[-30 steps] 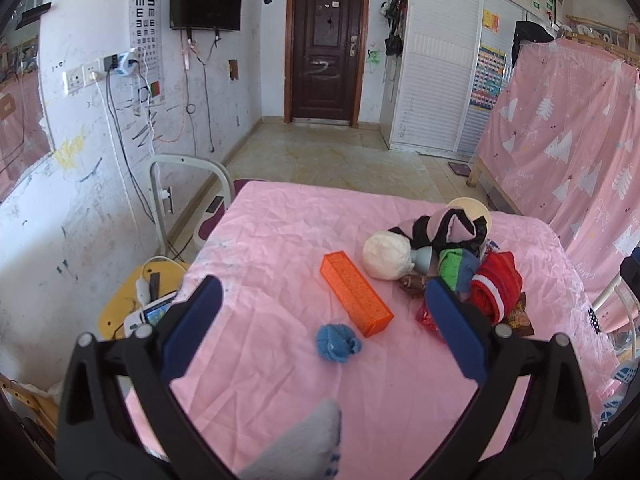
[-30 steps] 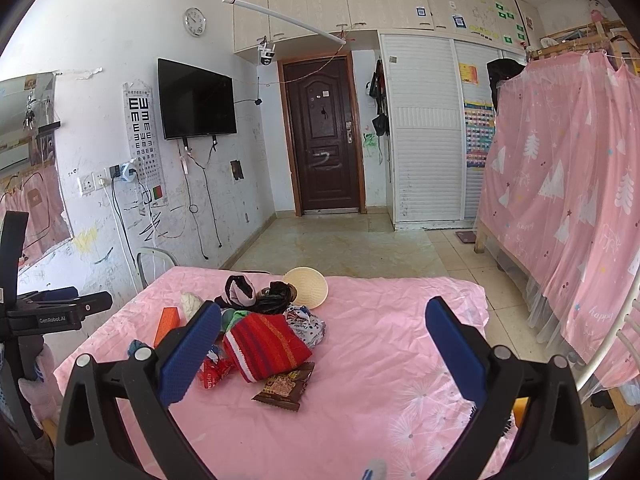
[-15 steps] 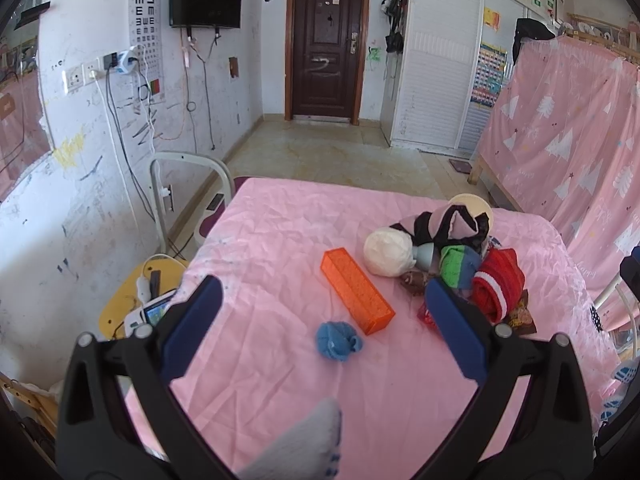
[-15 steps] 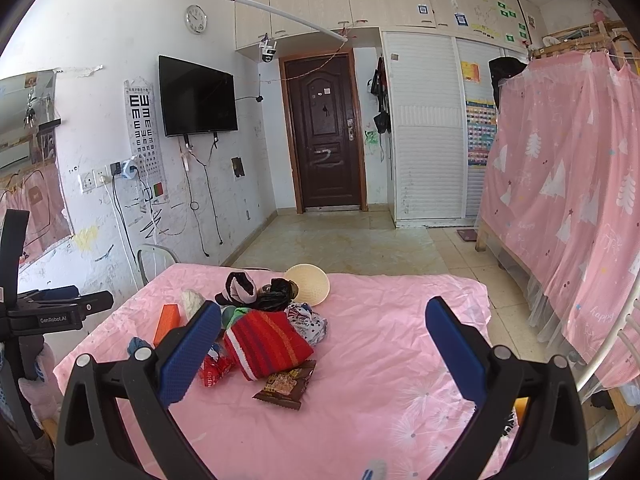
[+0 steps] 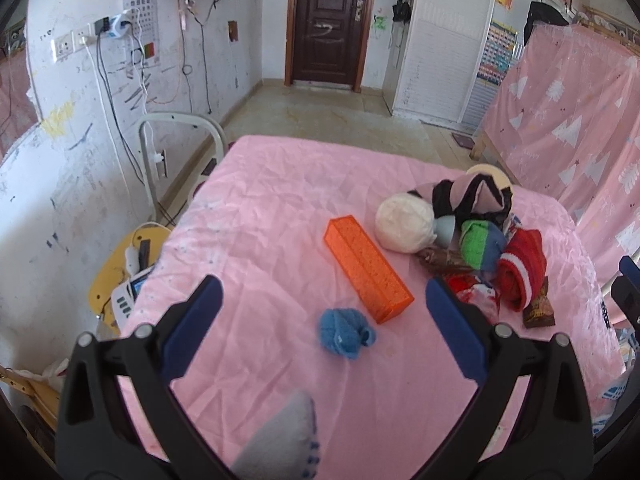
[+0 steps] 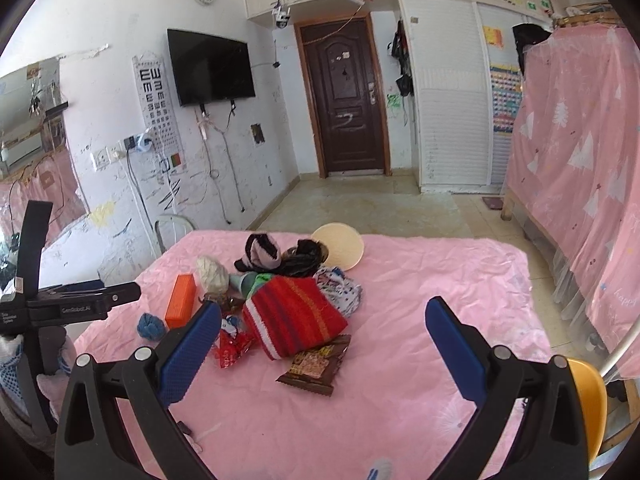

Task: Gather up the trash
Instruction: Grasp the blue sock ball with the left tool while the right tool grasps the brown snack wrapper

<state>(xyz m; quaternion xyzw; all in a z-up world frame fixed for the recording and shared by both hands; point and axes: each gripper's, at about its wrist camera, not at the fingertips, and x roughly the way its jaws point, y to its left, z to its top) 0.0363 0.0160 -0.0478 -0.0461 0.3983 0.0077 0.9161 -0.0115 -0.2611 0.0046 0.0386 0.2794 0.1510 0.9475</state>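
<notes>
While both jaws stand wide and empty, the left gripper (image 5: 322, 326) hangs above a blue sock ball (image 5: 345, 332). The right gripper (image 6: 320, 346) faces a brown snack wrapper (image 6: 316, 364) beside a red wrapper (image 6: 232, 349).

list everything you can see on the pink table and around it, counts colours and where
table: 1, pink cloth, centre
orange box: 1, orange, mid-table
blue yarn ball: 1, blue, near end of the box
cream ball: 1, cream, far end of the box
red knit: 1, red striped, in the pile
green and blue sock: 1, beside the red knit
black and pink sock: 1, back of pile
brown wrapper: 1, brown, front of the red knit
red wrapper: 1, red, left of the red knit
round plate: 1, cream, far edge
left gripper: open, above table
right gripper: open, above table
</notes>
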